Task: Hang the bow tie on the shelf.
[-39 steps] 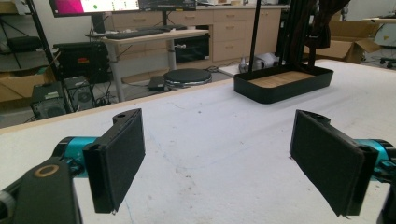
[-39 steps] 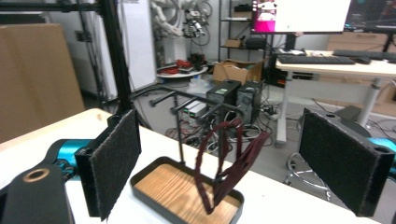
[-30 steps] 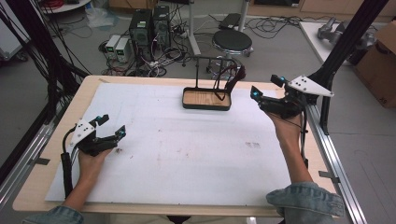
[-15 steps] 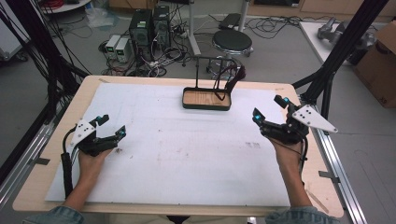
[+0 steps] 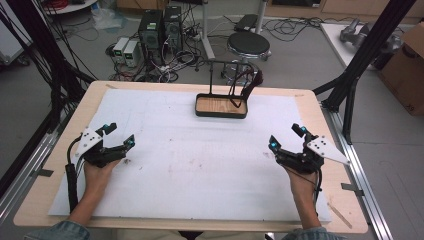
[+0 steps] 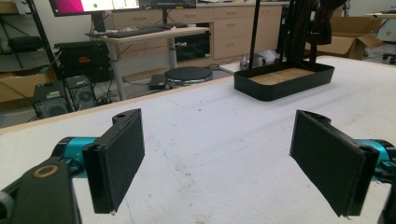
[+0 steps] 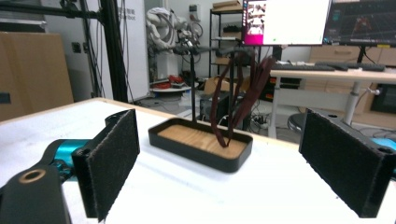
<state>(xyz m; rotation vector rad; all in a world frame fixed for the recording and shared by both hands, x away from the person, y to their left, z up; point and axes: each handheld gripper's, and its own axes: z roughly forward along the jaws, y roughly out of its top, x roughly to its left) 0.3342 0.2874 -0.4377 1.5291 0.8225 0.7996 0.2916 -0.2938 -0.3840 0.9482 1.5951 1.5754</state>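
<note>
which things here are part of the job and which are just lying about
Part of the job:
- left hand-held gripper, open
- right hand-held gripper, open
- stand tray
- dark straps hanging from its rack

Lying about:
- stool
- computer towers
- cardboard box

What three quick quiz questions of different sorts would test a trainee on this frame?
1. True or false: the right gripper is shut on the dark strap.
2. Multiple choice: the black tray stands A) between the grippers at the near edge, B) at the far middle of the table, C) on the floor.
3. Fill in: the strap hangs from a thin black ____ that rises out of the tray.

Key: 1 false, its jaws stand wide apart and hold nothing, as do those of the left gripper. 2 B. 3 stand.
</note>
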